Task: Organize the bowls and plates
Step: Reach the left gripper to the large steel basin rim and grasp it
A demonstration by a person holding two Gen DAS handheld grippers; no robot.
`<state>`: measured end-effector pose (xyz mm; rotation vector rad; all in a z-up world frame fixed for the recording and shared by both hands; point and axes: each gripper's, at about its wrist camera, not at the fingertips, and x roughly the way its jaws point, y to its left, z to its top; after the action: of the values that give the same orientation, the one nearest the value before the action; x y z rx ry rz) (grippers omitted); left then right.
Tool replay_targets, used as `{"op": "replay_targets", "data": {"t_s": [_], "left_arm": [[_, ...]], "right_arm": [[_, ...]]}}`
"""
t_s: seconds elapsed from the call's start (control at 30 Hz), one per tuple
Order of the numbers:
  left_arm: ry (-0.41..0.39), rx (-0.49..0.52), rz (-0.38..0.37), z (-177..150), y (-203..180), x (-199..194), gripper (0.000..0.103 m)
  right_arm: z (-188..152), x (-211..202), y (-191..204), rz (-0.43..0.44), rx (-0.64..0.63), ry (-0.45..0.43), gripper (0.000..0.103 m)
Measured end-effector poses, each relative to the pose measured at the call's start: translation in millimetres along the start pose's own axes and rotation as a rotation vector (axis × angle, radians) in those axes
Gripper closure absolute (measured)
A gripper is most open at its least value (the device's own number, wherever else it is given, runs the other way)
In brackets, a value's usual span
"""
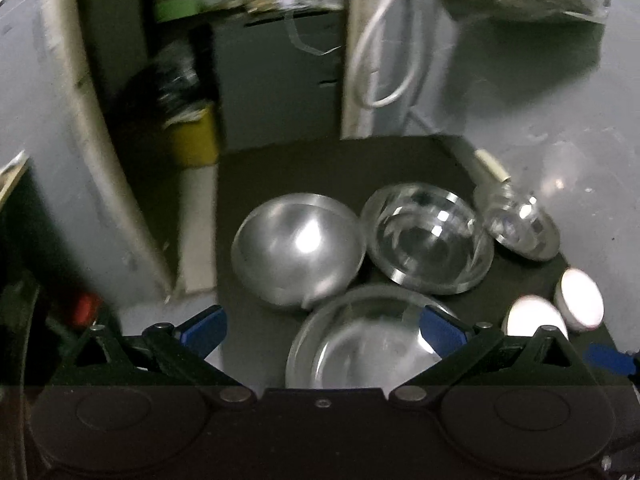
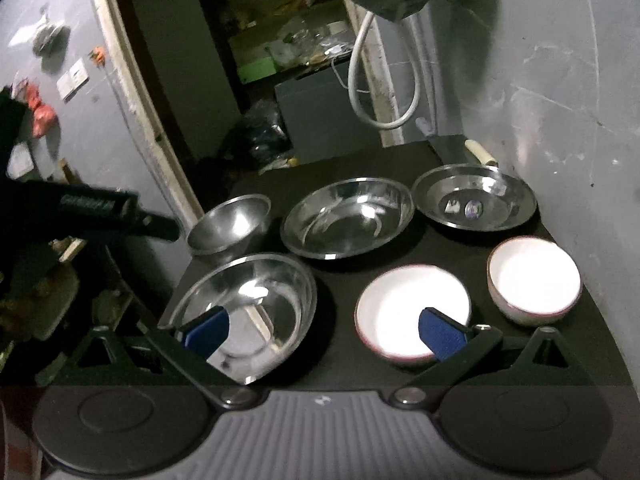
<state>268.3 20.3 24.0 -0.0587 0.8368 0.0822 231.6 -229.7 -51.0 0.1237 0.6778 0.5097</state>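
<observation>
Black matting covers the table (image 2: 460,248), the largest thing I can see, and every dish sits on it. Going by size in my right wrist view: a wide steel bowl (image 2: 347,218) stands near the centre, with a shallow steel plate (image 2: 474,202) at about 2 o'clock from it, close but apart. At 7 o'clock from the wide bowl is a deep steel bowl (image 2: 248,308), overhanging the table's near left edge. A white plate (image 2: 412,312) with a dark rim lies at 5 o'clock, and a white bowl (image 2: 534,278) sits just beside it toward 2 o'clock. The small steel bowl (image 2: 230,224) rests at 9 o'clock from the wide bowl, tilted. My right gripper (image 2: 324,330) hangs above the gap between the deep bowl and the white plate, its blue fingers (image 2: 206,332) spread wide and empty. My left gripper (image 1: 322,330) hovers over the deep bowl's left side, fingers likewise wide apart, gripping nothing. That view is blurred.
</observation>
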Motion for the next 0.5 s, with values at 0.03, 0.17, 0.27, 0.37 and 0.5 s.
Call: {"op": "replay_targets", "data": {"t_s": [0.03,0.17,0.27,0.37,0.5], "left_arm": [[-0.006,0.023,-0.014,11.8,-0.9,8.5,0.001],[-0.015,0.116,-0.082,53.8,-9.6,45.8,0.001],[0.007,0.179,-0.102,78.3,-18.3,80.4,0.001],[0.048,0.208,-0.136,95.2,-23.0,114.3,0.001],[0.073,0.266,-0.132,109.3,-31.8,147.6,0.002]], "right_arm": [[3.3,4.4,-1.1,-0.006,0.003,-0.002,0.0],[20.8,26.7,-5.3,-0.027,0.015,0.0,0.0],[33.3,43.2,-7.5,-0.033,0.03,0.007,0.0],[42.3,60.1,-11.5,-0.046,0.058,0.024,0.0],[52.2,83.8,-21.5,-0.05,0.115,0.053,0.001]]}}
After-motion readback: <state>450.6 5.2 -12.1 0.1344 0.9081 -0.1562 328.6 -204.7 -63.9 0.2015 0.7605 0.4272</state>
